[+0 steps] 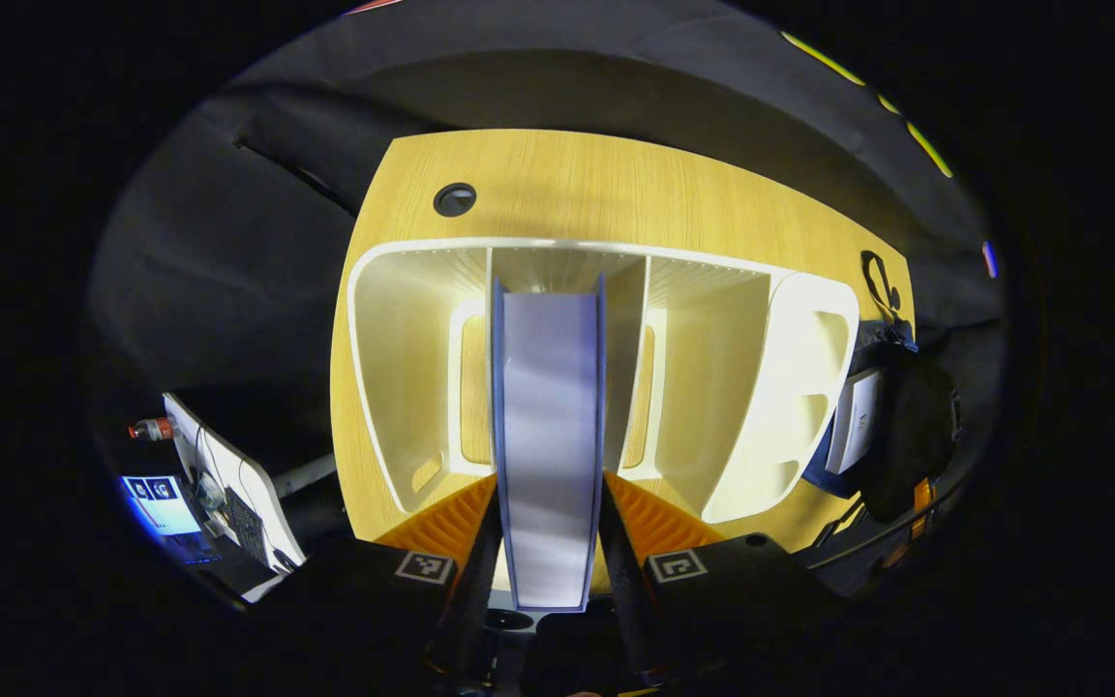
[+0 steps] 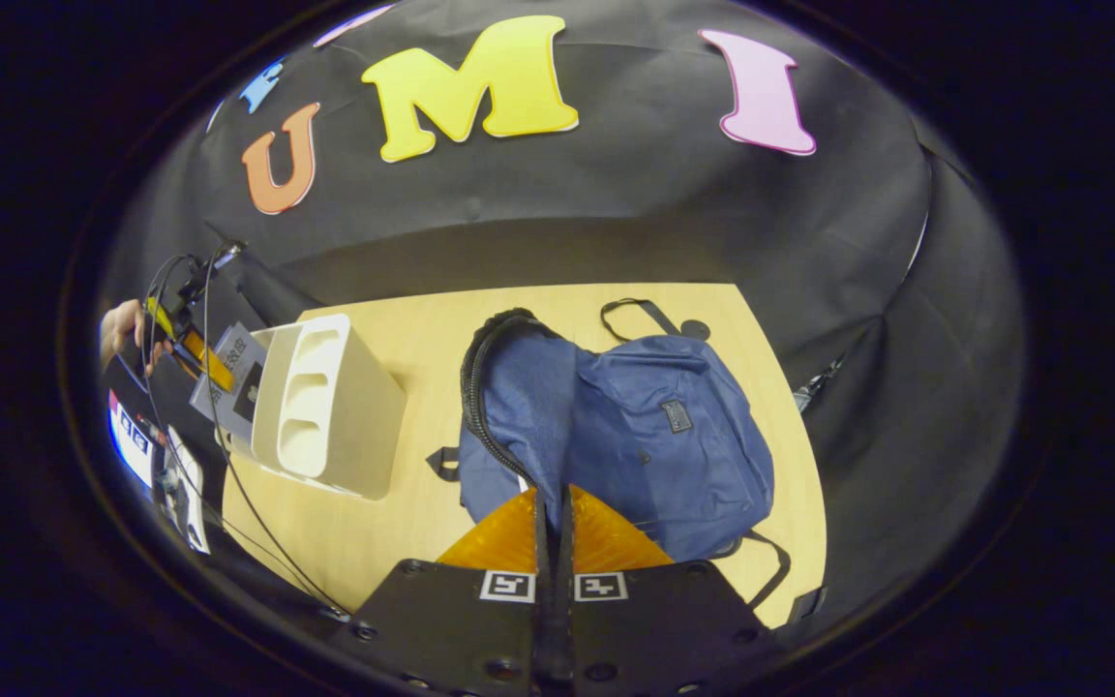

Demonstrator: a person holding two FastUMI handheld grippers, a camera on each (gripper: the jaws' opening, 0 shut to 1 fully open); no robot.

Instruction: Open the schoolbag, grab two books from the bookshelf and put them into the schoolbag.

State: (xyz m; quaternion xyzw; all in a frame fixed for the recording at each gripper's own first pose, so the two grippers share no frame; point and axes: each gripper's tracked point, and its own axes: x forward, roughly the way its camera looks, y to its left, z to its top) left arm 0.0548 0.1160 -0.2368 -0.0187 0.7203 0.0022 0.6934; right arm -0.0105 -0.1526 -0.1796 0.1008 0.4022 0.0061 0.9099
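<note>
Wood-grain desk [image 1: 616, 184] under black cloth walls; a cable hole sits at upper left of the desk in the left gripper view.

Left gripper [image 1: 550, 542]: both fingers clamped on a book [image 1: 550, 426], one on each cover, page edges facing the camera. Book stands at frame centre, above the middle slot of the white shelf [image 1: 712, 387]. Whether its far end is clear of the slot, I cannot tell.

Right gripper [image 2: 554, 523]: fingers pressed together at lower centre, apparently pinching a thin edge or zip of the bag [image 2: 654, 436], though the contact is hidden. Bag lies flat on the desk at centre frame, flap peeled back on its left side. Shelf sits left of it, well apart; a hand [image 2: 122, 329] shows at far left.

Judgement: a book is coming out of the shelf. Best lift straight along the dividers, keep the squeeze even so the covers do not fan, then swing toward the bag mouth with the opening held wide.
</note>
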